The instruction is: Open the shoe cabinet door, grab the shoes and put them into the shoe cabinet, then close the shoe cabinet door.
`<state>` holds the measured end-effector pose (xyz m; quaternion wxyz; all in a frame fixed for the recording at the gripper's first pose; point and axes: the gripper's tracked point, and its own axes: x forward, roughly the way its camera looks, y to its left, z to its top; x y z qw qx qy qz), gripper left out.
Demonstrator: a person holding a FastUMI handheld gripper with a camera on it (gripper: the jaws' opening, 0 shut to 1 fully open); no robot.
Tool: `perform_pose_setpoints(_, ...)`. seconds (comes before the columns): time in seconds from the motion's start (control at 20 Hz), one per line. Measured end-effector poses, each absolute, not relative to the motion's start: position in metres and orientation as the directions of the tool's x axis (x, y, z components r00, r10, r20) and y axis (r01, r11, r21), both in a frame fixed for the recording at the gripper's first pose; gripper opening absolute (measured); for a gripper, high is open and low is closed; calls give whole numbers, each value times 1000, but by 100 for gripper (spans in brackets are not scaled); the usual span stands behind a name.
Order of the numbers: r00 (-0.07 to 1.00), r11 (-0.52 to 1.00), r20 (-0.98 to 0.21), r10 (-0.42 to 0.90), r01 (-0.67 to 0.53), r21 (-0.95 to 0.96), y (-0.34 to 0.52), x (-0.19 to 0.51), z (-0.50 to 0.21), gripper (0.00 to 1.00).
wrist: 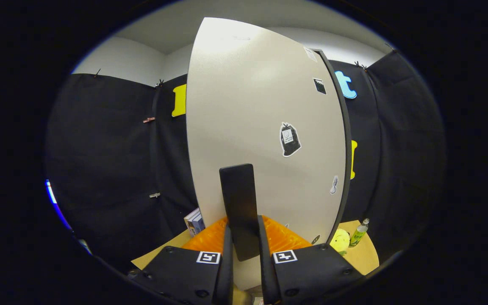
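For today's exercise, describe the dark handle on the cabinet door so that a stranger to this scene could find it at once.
Start at the big pale cabinet door, dotted with small stickers. Low on its face, a tall, dark, flat handle stands upright, its lower end between the tool fingers, which close on it. Unlike the stickers, it is a plain dark bar.

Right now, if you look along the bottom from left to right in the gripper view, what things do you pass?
Small boxes → black handle pinched between the gripper fingers, on the pale cabinet door → yellow plush toy → green bottle.
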<state>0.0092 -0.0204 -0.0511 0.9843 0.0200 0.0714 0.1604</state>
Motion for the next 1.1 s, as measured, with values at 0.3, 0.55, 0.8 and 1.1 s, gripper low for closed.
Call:
perform_pose_setpoints(0.3, 928, 940, -154, 340, -330, 88, -72, -15, -45, 30)
perform_pose_setpoints(0.55, 942, 953, -148, 302, -296, 60, -111, -33, -39, 30)
perform_pose_setpoints(0.8, 959, 967, -130, 253, -250, 41, -137, -42, -32, 30)
perform_pose_setpoints(1.1, 979, 983, -89, 182, -184, -11, -174, -57, -19, 29)
